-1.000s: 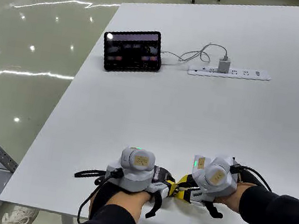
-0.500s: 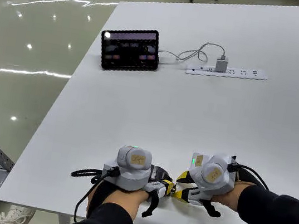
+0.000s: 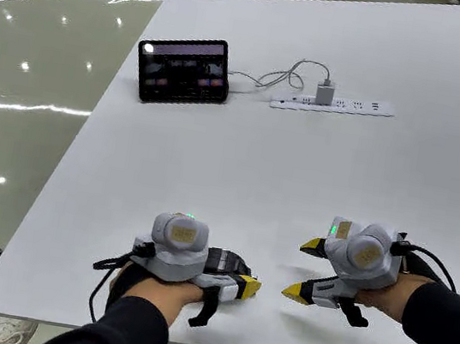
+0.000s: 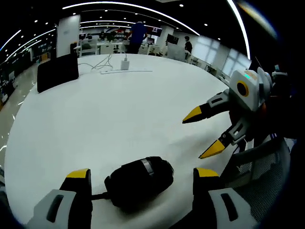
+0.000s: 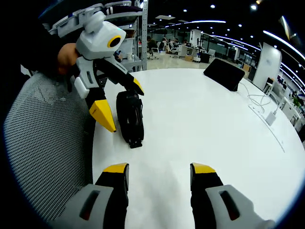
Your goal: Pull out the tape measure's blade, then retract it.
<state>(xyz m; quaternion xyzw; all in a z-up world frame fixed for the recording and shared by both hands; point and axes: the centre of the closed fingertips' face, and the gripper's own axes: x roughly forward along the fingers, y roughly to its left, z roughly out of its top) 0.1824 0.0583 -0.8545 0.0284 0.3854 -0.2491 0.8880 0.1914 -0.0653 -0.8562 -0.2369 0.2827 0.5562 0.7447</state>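
Tape measure [image 4: 138, 184] on table [image 3: 299, 174] between left gripper's [image 4: 141, 172] open jaws, right gripper's [image 3: 302, 270] jaws open, well apart

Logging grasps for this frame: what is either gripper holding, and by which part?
Nothing is gripped. The left gripper stands open astride the black tape measure on the table, gaps on both sides; the right gripper is open and empty.
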